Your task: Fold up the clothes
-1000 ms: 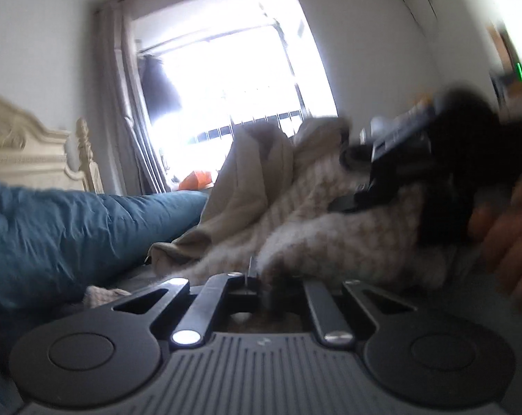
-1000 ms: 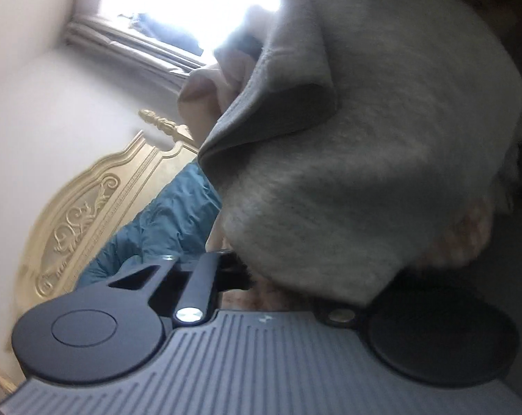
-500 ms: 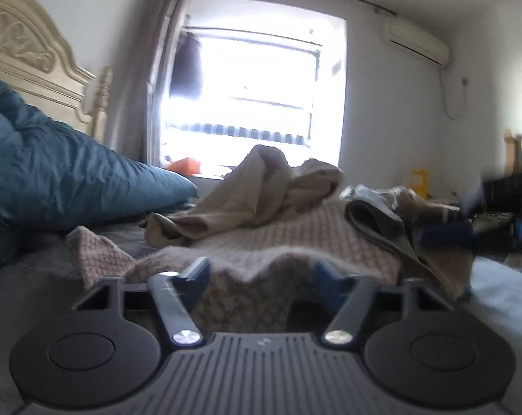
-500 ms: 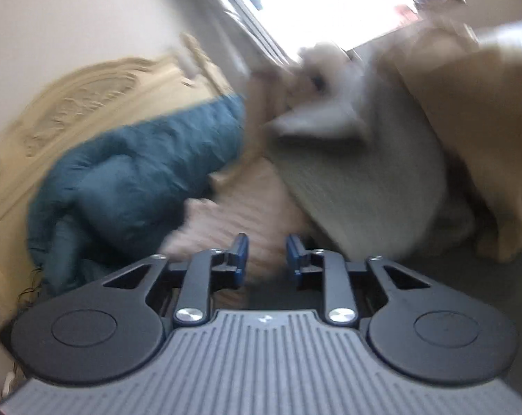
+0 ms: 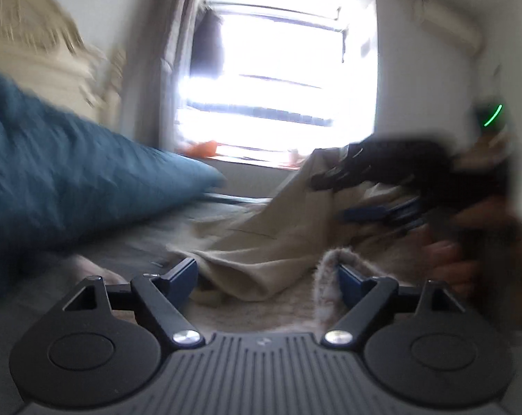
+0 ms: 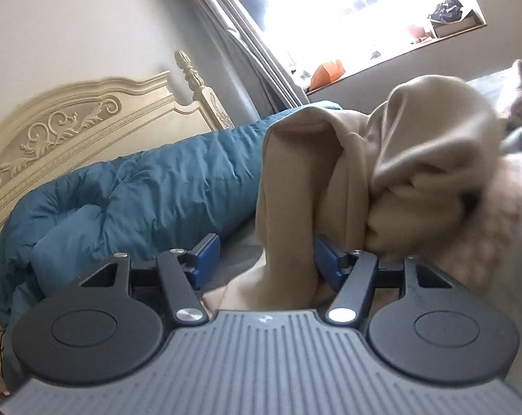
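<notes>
In the left wrist view my left gripper (image 5: 266, 276) is opening, its blue pads (image 5: 181, 273) wide apart and pressing on nothing. A beige garment (image 5: 261, 242) lies crumpled on the bed just beyond them, and a fold of pinkish knit garment (image 5: 333, 263) rises beside the right pad. My right gripper (image 5: 382, 212) shows blurred at the right, held by a hand (image 5: 451, 263). In the right wrist view my right gripper (image 6: 266, 257) is opening too. The beige garment (image 6: 330, 173) hangs between its jaws against the right pad (image 6: 325, 259), clear of the left one. The knit garment (image 6: 503, 207) is at the right.
A blue duvet (image 6: 140, 180) is bunched along the carved cream headboard (image 6: 70, 131) on the left. Grey bed sheet (image 5: 157, 235) shows between duvet and clothes. A bright window (image 5: 278, 79) with a curtain (image 5: 171, 52) stands behind the bed, and an orange thing (image 6: 326, 69) is on its sill.
Both grippers went from shut to wide apart and lifted. The grey cloth that draped over the right gripper is gone from it; the beige garment now hangs in front.
</notes>
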`<state>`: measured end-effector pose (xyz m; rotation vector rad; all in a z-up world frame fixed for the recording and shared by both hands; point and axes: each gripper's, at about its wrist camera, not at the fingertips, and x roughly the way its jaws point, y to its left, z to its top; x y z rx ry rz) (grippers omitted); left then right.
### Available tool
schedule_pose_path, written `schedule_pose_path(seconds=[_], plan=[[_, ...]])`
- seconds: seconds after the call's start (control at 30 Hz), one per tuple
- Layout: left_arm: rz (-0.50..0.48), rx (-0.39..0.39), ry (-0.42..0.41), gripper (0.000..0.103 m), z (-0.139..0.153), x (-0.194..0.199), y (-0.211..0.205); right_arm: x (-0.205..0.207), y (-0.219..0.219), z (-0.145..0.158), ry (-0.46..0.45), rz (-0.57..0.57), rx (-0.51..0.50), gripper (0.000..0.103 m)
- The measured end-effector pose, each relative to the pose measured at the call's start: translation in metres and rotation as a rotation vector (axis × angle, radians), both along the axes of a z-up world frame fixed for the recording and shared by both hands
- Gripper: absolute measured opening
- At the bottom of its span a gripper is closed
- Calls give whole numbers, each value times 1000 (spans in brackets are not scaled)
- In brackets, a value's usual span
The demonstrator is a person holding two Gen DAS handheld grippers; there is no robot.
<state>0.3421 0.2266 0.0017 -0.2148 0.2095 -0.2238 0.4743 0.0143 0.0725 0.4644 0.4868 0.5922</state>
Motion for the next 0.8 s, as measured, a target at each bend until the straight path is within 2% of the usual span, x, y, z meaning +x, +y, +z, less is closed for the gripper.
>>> schedule_pose_path(seconds=[0.03,0.13,0.23,0.3,0.33,0.37,0.43,0.53,0.6,0.7,0.73,0.8], plan=[[-33,-56,-30,86,1,-11,11,7,0,-2,21,3,3,60],[-74,-200,-120,99,7,-40,46,17,8,-11,43,-22,-21,60],[14,-243,-133,100,13,-40,69,30,25,-19,43,-50,-56,60],[110,-82,-123,100,8,-29,58,31,32,-24,23,-81,-73,56],[159,8,-117,100,6,-23,52,31,34,-27,15,-84,-65,26],[176,76,-113,99,0,-19,43,31,35,-29,6,-87,-57,4],[196,202,-107,98,-11,-11,25,24,33,-32,-46,-55,-5,4],[154,293,-170,99,-18,-12,-5,-3,10,-30,-186,119,196,4],[159,363,-217,101,-16,-9,-29,-15,-2,-31,-204,203,280,4],[159,477,-260,102,-11,-3,-68,-32,-14,-33,-213,292,340,4],[173,520,-269,100,-10,0,-81,-39,-19,-34,-215,320,359,4],[175,549,-268,80,-3,-1,-96,-57,-28,-30,-240,374,382,4]])
